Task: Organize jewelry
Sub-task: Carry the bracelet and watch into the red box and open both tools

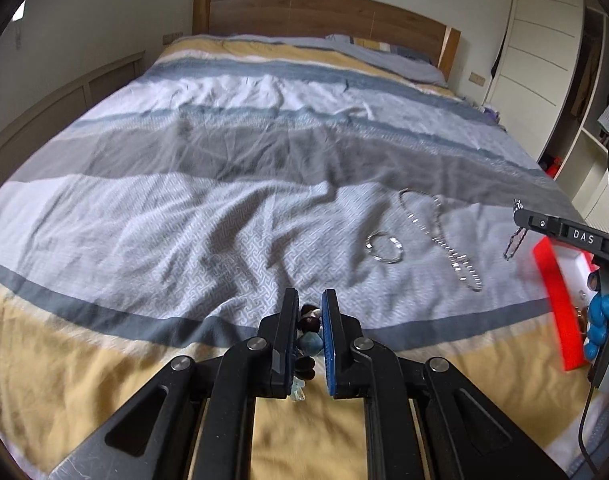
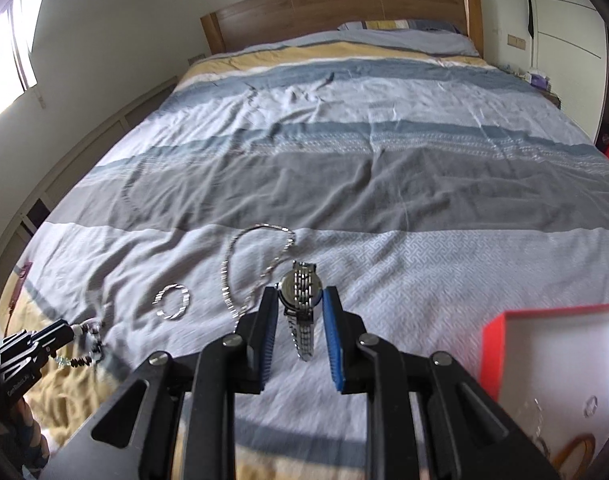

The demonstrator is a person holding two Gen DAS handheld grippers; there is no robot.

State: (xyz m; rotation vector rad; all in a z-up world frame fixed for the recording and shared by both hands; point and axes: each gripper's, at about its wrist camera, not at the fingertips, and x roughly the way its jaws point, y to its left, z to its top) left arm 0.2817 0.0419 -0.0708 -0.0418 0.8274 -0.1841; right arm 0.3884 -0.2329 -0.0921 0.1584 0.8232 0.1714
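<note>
My left gripper [image 1: 310, 298] is shut on a beaded bracelet [image 1: 309, 338] of dark and pale blue beads, held above the bedspread; it also shows in the right wrist view [image 2: 86, 346]. My right gripper [image 2: 300, 294] is shut on a silver watch [image 2: 298, 286] whose metal band hangs down between the fingers; it also shows in the left wrist view [image 1: 516, 208]. A silver necklace [image 1: 440, 232] [image 2: 244, 268] and a silver bangle [image 1: 385, 247] [image 2: 172, 302] lie on the pale stripe of the bed. A red box [image 2: 504, 320] with a white inside stands open at the right.
The striped bedspread [image 1: 184, 220] is wrinkled. A wooden headboard [image 1: 324, 12] and a pillow [image 1: 384, 56] are at the far end. A white wardrobe [image 1: 544, 40] stands to the right. The red box [image 1: 556, 300] holds a few small pieces of jewelry [image 2: 590, 404].
</note>
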